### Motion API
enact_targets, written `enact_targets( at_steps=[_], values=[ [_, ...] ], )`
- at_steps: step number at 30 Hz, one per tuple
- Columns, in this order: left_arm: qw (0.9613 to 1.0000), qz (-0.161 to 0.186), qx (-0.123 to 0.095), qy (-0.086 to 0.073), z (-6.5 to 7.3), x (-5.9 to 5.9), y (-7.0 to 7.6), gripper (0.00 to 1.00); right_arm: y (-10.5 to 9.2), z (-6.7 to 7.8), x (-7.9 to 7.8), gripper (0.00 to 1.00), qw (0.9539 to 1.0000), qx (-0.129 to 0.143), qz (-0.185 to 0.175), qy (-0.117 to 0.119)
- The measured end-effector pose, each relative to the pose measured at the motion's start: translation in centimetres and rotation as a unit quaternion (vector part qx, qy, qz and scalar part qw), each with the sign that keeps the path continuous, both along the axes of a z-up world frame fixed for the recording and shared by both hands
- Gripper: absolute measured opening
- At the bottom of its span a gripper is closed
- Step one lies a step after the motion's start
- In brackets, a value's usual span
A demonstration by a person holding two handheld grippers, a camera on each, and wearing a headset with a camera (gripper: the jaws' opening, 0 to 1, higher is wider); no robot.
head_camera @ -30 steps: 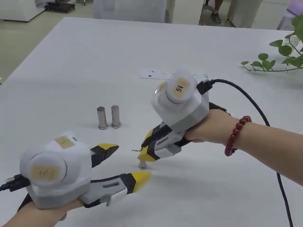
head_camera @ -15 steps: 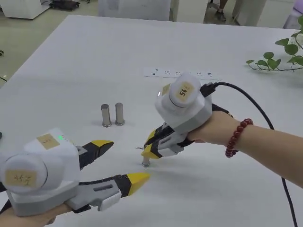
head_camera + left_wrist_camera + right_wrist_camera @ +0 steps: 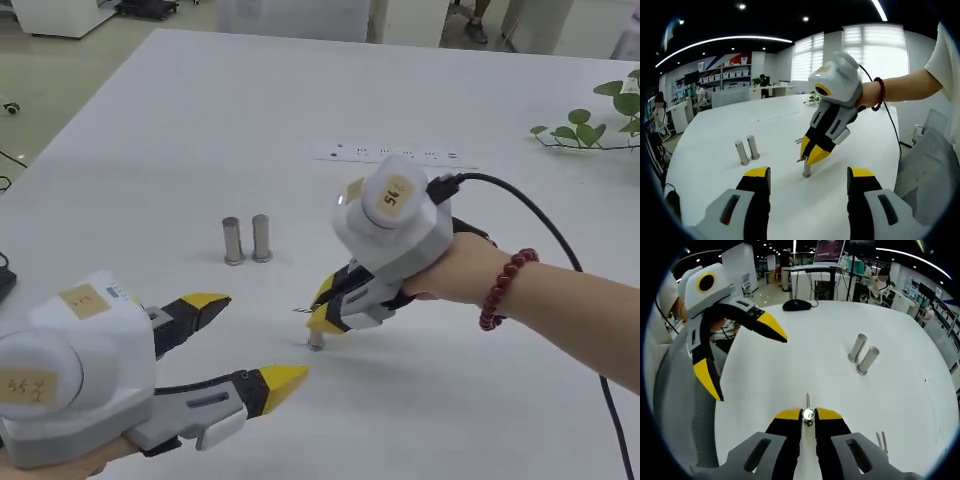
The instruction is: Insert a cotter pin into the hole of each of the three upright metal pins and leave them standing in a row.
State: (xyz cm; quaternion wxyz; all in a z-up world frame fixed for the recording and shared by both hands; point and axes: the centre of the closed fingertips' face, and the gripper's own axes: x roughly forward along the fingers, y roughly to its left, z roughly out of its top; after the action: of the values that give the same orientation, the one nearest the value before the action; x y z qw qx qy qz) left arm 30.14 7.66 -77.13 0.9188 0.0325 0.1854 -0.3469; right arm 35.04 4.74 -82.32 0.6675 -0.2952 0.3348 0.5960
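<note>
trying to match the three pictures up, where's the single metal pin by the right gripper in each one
Head view: lower middle, the single pin stands under the right gripper's yellow tips.
Left gripper view: centre, on the table below those same tips.
Right gripper view: bottom centre, its round top between the nearly shut jaws, cotter pin poking out ahead.
Shared landmark: the two pins standing side by side.

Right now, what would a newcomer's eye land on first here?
The white-and-yellow right gripper in the middle of the white table, shut on a thin wire cotter pin right over an upright metal pin. Beyond it, two grey metal cylinders stand side by side; the left gripper hangs open in the foreground.
</note>
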Motion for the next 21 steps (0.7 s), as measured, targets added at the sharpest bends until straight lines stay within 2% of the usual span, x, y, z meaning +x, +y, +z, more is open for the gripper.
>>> enact_targets(
  at_steps=[11,21],
  values=[
    [1.0000,-0.003,0.005,0.000,-0.3,-0.3,0.1,0.62,0.5,0.1,0.1,0.11,1.0000,-0.002,0.007,-0.001],
    [1.0000,0.005,0.005,0.002,-0.4,-0.4,0.8,0.62,1.5,0.2,0.4,0.11,0.9998,-0.002,0.019,-0.002]
  ],
)
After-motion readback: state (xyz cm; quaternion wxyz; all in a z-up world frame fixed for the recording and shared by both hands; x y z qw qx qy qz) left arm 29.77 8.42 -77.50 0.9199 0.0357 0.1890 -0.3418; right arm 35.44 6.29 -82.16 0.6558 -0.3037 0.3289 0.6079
